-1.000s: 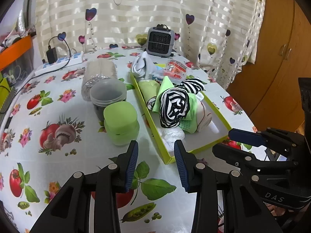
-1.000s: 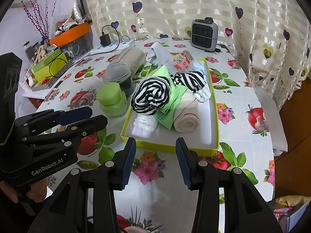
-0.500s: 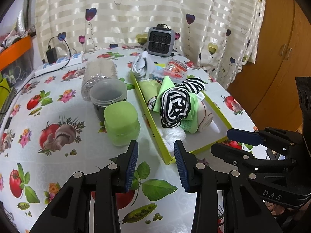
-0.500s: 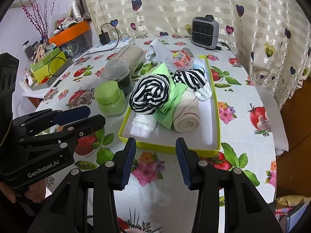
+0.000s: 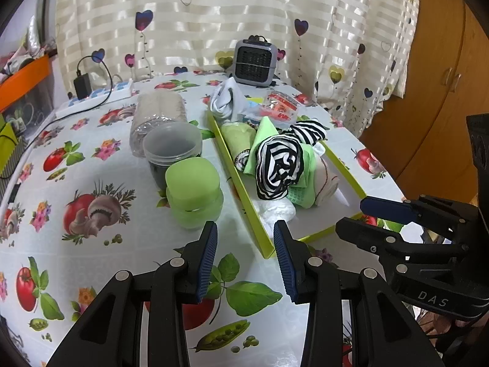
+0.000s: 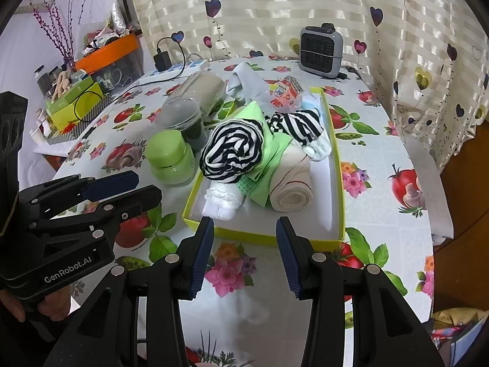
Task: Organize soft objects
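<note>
A yellow-green tray (image 6: pixel 341 183) (image 5: pixel 244 195) on the table holds soft things: a black-and-white striped bundle (image 6: pixel 233 151) (image 5: pixel 279 166), a green cloth (image 6: pixel 272 156), a cream roll (image 6: pixel 293 180), a small white roll (image 6: pixel 223 200) and a second striped piece (image 6: pixel 301 124). A pale blue-white cloth (image 6: pixel 244 84) hangs over the far rim. My left gripper (image 5: pixel 244 260) is open and empty near the tray's near left corner. My right gripper (image 6: pixel 243 253) is open and empty in front of the tray's near rim.
A green lidded jar (image 5: pixel 192 192), a dark jar with a grey lid (image 5: pixel 172 150) and a lying plastic jar (image 5: pixel 157 113) stand left of the tray. A grey fan heater (image 5: pixel 255 62) and a power strip (image 5: pixel 97 98) sit at the back. The table edge is close on the right.
Both grippers have drifted slightly; the view of the tray has barely shifted. Nothing was taken hold of or let go.
</note>
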The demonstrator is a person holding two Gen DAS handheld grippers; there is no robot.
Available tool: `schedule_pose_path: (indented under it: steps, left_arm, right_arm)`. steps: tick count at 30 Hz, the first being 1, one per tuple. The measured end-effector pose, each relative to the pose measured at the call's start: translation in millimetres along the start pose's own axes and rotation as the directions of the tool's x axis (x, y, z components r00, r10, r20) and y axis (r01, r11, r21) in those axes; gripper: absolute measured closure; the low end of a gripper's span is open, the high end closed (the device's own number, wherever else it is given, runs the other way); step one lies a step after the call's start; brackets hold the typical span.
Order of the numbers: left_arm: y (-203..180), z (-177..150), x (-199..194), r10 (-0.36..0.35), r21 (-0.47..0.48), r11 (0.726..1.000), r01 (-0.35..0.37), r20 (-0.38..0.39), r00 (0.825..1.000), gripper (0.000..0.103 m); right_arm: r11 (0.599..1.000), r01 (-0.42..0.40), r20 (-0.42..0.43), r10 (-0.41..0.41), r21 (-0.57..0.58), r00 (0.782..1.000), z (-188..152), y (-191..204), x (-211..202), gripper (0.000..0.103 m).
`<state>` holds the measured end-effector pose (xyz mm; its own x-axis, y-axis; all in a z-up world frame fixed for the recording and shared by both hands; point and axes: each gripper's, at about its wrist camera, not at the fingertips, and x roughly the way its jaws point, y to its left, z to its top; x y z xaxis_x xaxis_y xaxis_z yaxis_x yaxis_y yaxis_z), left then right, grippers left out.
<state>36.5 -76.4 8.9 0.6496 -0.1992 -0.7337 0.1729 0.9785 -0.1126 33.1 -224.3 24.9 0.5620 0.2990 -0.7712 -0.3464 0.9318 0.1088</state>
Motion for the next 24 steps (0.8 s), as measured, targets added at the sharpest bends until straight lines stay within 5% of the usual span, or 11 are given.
schedule_pose_path:
  steps: [24]
  left_arm:
    - [-1.6,0.4,-0.1,0.003,0.003,1.0,-0.003,-0.002,1.0,0.066]
  right_arm:
    - [1.0,0.0,0.0,0.0,0.003,1.0,1.6,-2.5,0.3,0.059]
